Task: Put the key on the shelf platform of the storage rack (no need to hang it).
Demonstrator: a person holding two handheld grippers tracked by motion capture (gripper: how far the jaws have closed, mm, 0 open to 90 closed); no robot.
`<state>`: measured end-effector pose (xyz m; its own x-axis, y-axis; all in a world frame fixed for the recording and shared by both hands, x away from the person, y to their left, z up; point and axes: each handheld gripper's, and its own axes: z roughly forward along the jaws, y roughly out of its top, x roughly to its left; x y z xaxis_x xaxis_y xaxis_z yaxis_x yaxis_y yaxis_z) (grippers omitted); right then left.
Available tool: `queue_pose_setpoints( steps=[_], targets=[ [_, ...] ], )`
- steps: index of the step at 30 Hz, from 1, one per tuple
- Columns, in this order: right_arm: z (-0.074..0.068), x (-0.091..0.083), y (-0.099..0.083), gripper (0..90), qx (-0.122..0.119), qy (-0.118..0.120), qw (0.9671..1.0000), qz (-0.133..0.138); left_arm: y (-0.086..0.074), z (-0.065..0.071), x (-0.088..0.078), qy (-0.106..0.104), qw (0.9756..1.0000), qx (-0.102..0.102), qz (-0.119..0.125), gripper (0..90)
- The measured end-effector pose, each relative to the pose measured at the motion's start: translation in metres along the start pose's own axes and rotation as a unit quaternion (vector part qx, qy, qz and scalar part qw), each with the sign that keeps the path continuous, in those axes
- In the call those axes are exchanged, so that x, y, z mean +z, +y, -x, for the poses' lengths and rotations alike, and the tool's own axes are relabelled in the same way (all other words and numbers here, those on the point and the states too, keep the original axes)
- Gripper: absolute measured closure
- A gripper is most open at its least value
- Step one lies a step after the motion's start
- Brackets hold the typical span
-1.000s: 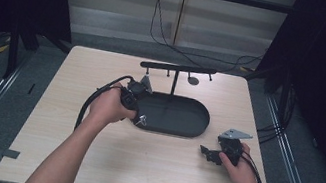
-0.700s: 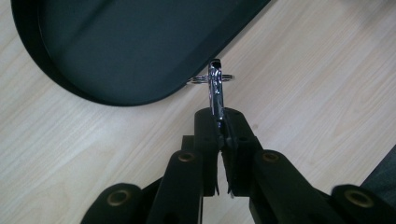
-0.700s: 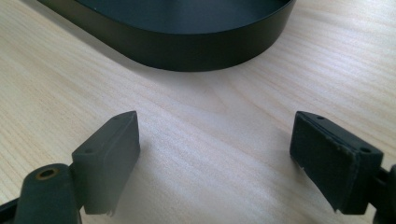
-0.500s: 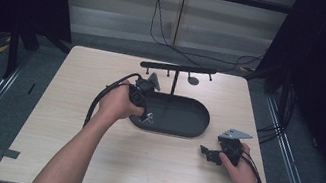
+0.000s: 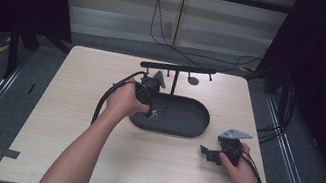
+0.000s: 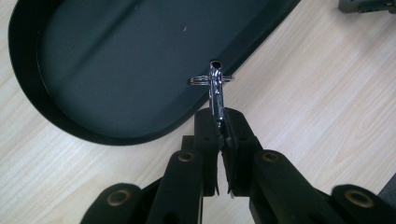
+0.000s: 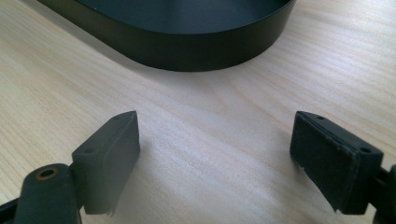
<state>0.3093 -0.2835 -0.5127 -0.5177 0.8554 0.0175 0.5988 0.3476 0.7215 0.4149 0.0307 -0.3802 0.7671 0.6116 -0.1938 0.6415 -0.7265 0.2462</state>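
L gripper point(image 6: 219, 133) pinches the metal clip point(image 6: 215, 91) above tray point(image 6: 56, 119) rim; R gripper point(image 7: 215, 158), jaws wide & empty, rests beside tray. Should carry clip steady toward the rack point(image 5: 177, 68) w/o loosening.

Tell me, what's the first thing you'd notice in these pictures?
Probably the little shiny metal clip, pinched tight in the left gripper right over the rim of the black oval tray in the middle of the wooden table. A black T-shaped stand rises from the tray's far side. Near the table's right edge, the right gripper rests with its jaws wide open and nothing between them.
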Motion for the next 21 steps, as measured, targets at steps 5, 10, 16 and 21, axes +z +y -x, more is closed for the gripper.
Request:
queue_pose_setpoints(
  steps=[5, 10, 16, 21],
  targets=[
    [0.000, 0.000, 0.000, 15.8, 0.001, 0.000, 1.0000, -0.001, 0.005, 0.001, 0.001, 0.004, 1.0000, 0.001, 0.000, 85.2],
    [0.000, 0.000, 0.000, 15.7, 0.001, 0.000, 1.0000, 0.000, 0.010, 0.002, 0.004, 0.005, 1.0000, 0.003, -0.002, 85.3],
    [0.000, 0.000, 0.000, 15.8, 0.000, 0.000, 1.0000, -0.001, 0.015, 0.002, 0.008, 0.009, 1.0000, 0.001, 0.001, 85.3],
    [0.000, 0.000, 0.000, 15.8, 0.000, 0.000, 1.0000, -0.001, 0.019, 0.001, 0.012, 0.010, 0.9999, 0.003, 0.003, 85.3]
  ],
)
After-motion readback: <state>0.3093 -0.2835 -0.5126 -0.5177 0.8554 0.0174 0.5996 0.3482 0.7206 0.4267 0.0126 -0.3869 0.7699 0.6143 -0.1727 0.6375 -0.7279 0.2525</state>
